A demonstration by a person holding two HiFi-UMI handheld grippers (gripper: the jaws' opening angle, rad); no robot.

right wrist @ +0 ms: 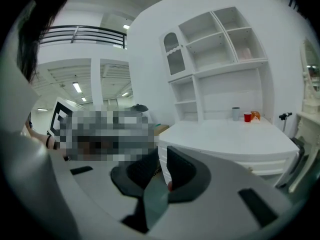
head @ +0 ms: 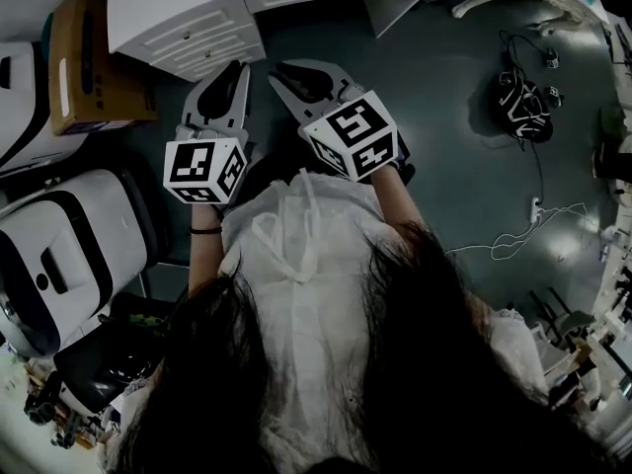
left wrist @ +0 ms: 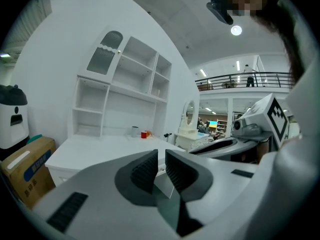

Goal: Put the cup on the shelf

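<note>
A small red cup [left wrist: 144, 134] stands beside a grey cup [left wrist: 134, 130] at the back of the white desk [left wrist: 95, 151], under the white shelf unit [left wrist: 135, 79]. In the right gripper view the red cup [right wrist: 247, 117], the grey cup [right wrist: 235, 113] and the shelf unit [right wrist: 220, 39] show far ahead. My left gripper [left wrist: 161, 156] is shut with nothing in it, well short of the desk. My right gripper [right wrist: 162, 156] is shut and empty too. In the head view the left gripper [head: 239, 67] and the right gripper [head: 278, 71] point side by side at the desk's front edge [head: 197, 33].
A cardboard box [head: 89, 62] and a white machine [head: 59, 255] stand on the floor at the left. Cables and a dark device [head: 523, 102] lie on the floor at the right. A white vanity with a mirror [left wrist: 187, 129] stands right of the desk.
</note>
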